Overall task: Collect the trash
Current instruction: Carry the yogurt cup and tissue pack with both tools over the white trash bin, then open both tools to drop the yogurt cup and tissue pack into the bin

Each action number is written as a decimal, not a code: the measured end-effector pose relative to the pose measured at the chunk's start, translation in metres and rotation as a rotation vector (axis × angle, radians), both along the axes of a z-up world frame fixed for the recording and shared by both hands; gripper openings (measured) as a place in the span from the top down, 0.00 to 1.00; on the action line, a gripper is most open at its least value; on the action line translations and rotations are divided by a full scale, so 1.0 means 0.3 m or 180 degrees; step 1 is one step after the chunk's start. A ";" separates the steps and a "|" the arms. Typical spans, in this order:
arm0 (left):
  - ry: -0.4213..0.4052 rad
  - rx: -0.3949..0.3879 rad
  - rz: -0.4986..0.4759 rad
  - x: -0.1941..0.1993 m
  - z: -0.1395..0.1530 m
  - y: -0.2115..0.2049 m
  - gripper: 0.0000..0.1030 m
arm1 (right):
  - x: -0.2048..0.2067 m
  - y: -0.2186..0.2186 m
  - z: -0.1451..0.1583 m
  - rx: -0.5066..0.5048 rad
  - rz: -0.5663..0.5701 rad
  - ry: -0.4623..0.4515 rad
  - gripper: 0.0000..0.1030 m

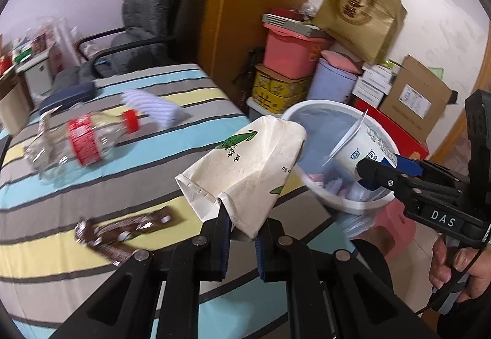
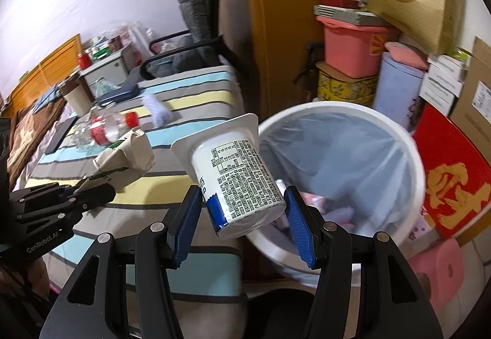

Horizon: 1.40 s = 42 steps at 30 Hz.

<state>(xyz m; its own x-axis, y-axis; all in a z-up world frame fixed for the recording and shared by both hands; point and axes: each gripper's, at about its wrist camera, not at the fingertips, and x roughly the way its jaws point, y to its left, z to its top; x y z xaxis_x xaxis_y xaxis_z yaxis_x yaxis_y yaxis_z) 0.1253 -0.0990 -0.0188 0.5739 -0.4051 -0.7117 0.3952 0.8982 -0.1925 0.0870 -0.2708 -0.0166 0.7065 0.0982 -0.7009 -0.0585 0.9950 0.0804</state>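
My left gripper (image 1: 242,216) is shut on the bottom fold of a crumpled cream paper bag with green arrows (image 1: 245,161), held above the striped bed near the bin. My right gripper (image 2: 242,210) is shut on a white and blue yogurt cup (image 2: 233,173), tilted with its rim up, at the near edge of the white lined bin (image 2: 337,107). In the left wrist view the right gripper (image 1: 368,173) holds the yogurt cup (image 1: 359,148) over the bin (image 1: 346,207). The right wrist view shows the left gripper (image 2: 92,182) with the paper bag (image 2: 129,155).
On the bed lie a clear bottle with a red label (image 1: 83,142), a brown wrapper (image 1: 129,228), a pale crumpled tissue (image 1: 153,107) and a paper cup (image 2: 76,96). A grey chair (image 1: 147,17), stacked boxes (image 1: 288,63) and a pink stool (image 2: 435,262) crowd around the bin.
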 end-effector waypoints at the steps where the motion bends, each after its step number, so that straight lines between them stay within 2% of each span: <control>1: -0.0001 0.0001 -0.0025 0.004 0.001 -0.013 0.87 | -0.001 -0.012 0.000 -0.0007 -0.0032 0.0002 0.45; 13: 0.0026 0.0015 -0.0371 0.043 -0.008 -0.194 0.87 | -0.017 -0.145 -0.006 -0.0058 -0.0392 0.0053 0.45; 27: 0.0076 0.0106 -0.0695 0.114 -0.054 -0.370 0.87 | -0.016 -0.203 -0.034 -0.0149 -0.0531 0.0180 0.44; 36: 0.0142 0.0062 -0.0826 0.148 -0.088 -0.423 0.86 | -0.009 -0.233 -0.051 -0.0171 -0.0623 0.0247 0.44; 40: 0.0131 -0.0008 -0.0841 0.151 -0.084 -0.419 0.64 | -0.012 -0.239 -0.048 -0.0169 -0.0668 0.0218 0.44; 42: 0.0115 -0.0041 -0.0842 0.147 -0.077 -0.411 0.63 | -0.015 -0.241 -0.044 -0.0158 -0.0676 0.0200 0.44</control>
<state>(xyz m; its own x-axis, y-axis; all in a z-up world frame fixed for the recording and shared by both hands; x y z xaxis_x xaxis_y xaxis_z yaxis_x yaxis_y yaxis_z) 0.1695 -0.2222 -0.0418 0.4212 -0.5467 -0.7236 0.6084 0.7620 -0.2216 0.0826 -0.3430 -0.0299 0.6624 -0.0837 -0.7445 0.1562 0.9873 0.0280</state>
